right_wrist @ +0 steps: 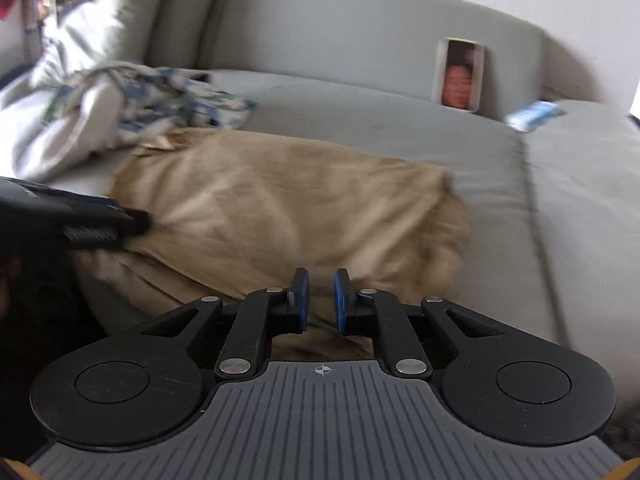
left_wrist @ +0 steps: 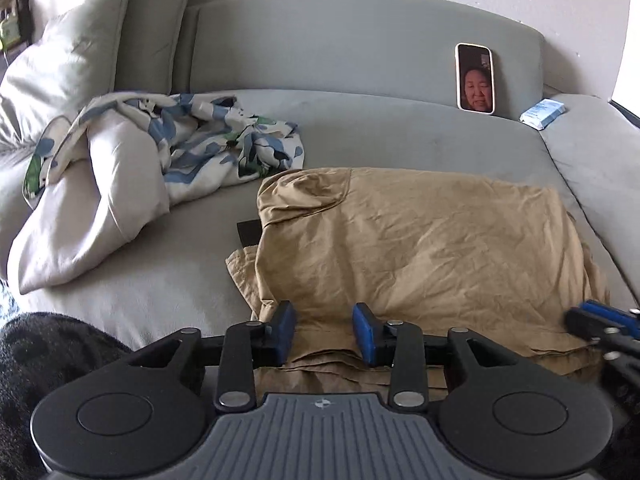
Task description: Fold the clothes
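A tan garment lies folded over and wrinkled on the grey sofa seat. My left gripper hovers at its near left edge. The blue pads stand well apart and only cloth shows beneath them. My right gripper is over the garment's near right edge, pads a narrow gap apart with tan cloth visible behind the gap and nothing clearly pinched. Each gripper appears in the other view: the right gripper at the right border, the left gripper coming in from the left. The right wrist view is blurred.
A blue-and-white patterned garment lies crumpled at the back left, beside a pale pillow. A phone leans on the backrest and a tissue pack sits to its right. A dark flat object peeks from under the tan garment.
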The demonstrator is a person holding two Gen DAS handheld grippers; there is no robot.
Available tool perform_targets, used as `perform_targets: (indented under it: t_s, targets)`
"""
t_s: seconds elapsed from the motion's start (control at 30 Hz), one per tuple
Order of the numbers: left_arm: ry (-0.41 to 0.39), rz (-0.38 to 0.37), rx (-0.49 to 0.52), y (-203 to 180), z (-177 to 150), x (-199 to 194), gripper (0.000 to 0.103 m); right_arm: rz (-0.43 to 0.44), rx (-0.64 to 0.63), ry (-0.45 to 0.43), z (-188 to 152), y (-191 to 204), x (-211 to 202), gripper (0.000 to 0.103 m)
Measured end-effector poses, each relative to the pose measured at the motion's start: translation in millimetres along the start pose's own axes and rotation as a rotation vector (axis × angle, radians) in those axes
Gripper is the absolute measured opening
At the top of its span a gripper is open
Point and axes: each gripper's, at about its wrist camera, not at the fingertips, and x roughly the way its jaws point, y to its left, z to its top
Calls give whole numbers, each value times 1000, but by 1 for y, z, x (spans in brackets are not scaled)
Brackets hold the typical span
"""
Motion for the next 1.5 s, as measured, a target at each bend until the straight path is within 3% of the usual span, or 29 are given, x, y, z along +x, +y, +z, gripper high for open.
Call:
perform_targets:
  t_s: [0.07, 0.1, 0.17, 0.33, 0.43, 0.6, 0.77, 0.87, 0.93, 1.0, 1.1, 1.2, 1.27, 1.37, 1.5]
  targets:
    - [-1, -3, 2, 1, -1, 0, 36, -49, 56, 26, -1, -12, 0, 12]
    - [-2, -4, 3, 0, -1, -1, 36, -54, 94, 37, -1, -21, 0, 22]
    - [-3, -4, 7, -1, -2, -2, 36, -41, 173, 48, 1, -36, 0, 26]
    - [-16, -1, 7, 0, 3, -11, 37, -85, 272, 9, 6, -52, -21, 21]
    - [-53, -10, -28, 3, 7, -31, 43, -70, 325, -39, 6, -61, -34, 25]
    - [-105, 4, -26, 6, 8, -42, 44, 27, 308, -94, 9, -51, -47, 24]
    - [-90, 78, -14, 5, 6, -29, 43, 104, 212, -61, 12, -23, -38, 13]
    - [12, 41, -69, 12, 5, -15, 42, 79, 158, -55, 11, -13, -32, 11]
    - [72, -6, -145, 23, 2, -5, 43, 51, 145, 2, 9, -14, -19, 10]
    - [83, -28, -156, 28, 3, -3, 43, 61, 195, 70, 2, -23, -4, 6]
    - [89, -29, -143, 27, 2, -3, 43, 66, 227, 90, -2, -32, -3, 0]
    - [88, -22, -125, 24, 1, -2, 43, 51, 214, 113, -3, -33, -4, 0]
    - [91, -25, -123, 24, 0, -2, 44, 39, 217, 128, -5, -37, -4, 8]
    - [102, -26, -123, 25, 1, 0, 44, 70, 315, 153, -5, -51, -14, 12]
    - [117, -26, -125, 26, 2, -1, 44, 122, 369, 119, -3, -58, -35, 21]
